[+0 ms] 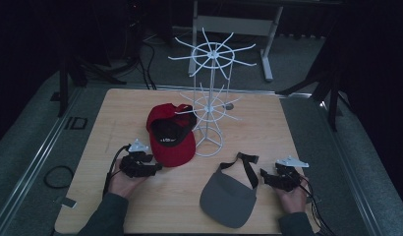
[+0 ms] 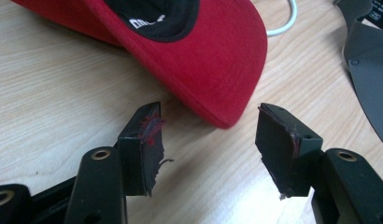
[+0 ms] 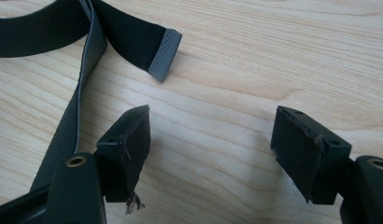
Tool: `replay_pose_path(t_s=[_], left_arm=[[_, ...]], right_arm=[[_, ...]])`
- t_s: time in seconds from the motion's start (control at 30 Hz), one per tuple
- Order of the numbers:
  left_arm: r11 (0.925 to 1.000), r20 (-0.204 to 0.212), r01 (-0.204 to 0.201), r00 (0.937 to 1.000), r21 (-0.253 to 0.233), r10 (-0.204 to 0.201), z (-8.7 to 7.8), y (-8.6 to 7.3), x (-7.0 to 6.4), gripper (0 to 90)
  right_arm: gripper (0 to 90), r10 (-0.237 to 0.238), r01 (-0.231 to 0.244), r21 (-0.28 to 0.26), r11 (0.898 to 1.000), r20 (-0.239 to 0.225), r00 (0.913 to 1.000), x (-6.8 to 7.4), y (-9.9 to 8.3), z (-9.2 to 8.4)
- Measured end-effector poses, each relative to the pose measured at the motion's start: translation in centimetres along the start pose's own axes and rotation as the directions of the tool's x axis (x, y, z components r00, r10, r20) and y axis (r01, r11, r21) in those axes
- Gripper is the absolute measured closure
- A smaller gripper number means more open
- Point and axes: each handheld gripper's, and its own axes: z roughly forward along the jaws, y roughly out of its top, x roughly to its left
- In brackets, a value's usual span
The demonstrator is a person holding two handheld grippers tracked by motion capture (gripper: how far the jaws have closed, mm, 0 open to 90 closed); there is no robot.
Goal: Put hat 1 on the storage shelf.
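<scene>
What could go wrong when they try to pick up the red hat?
The left hand-held gripper is open, with only the curved brim tip of the red fabric cap ahead of its jaws. A pinch that shallow might slip off. The thin white wire rack stands right beside the cap, so a lifted cap could snag a prong or tip it. The grey visor's black strap lies by the open right hand-held gripper and might catch on it.
</scene>
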Motion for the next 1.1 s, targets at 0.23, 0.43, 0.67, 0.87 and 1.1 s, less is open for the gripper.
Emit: replay_pose_path(t_s=[0.23, 0.43, 0.67, 0.87, 1.1], left_arm=[[0.9989, 0.012, 0.038, 0.9992, 0.028, -0.038, 1.2, 0.7, 0.6, 41.5], [0.9977, 0.025, 0.065, 0.9975, 0.02, -0.066, 1.6, 1.3, 0.9, 42.9], [0.9961, 0.053, 0.072, 0.9958, 0.051, -0.074, 2.7, 1.7, 1.1, 45.3], [0.9949, 0.069, 0.069, 0.9948, 0.073, -0.074, 3.7, 1.6, 0.9, 47.5], [0.9948, 0.064, 0.029, 0.9973, 0.098, -0.036, 4.0, 1.6, 0.7, 54.8]], right_arm=[[28.4, 0.0, 0.0, 0.0, 1.0, 0.0, 1.0, 0.0, 0.0, 0.0], [28.4, 0.0, 0.0, 0.0, 1.0, 0.0, 1.0, 0.0, 0.0, 0.0], [28.3, 0.001, -0.001, 0.0, 1.0, 0.0, 1.0, 0.0, 0.0, 0.0], [28.0, 0.001, -0.001, 0.0, 1.0, -0.003, 1.0, 0.0, 0.0, 0.0], [27.9, 0.001, -0.001, 0.0, 1.0, -0.003, 1.0, 0.0, 0.0, 0.0]])
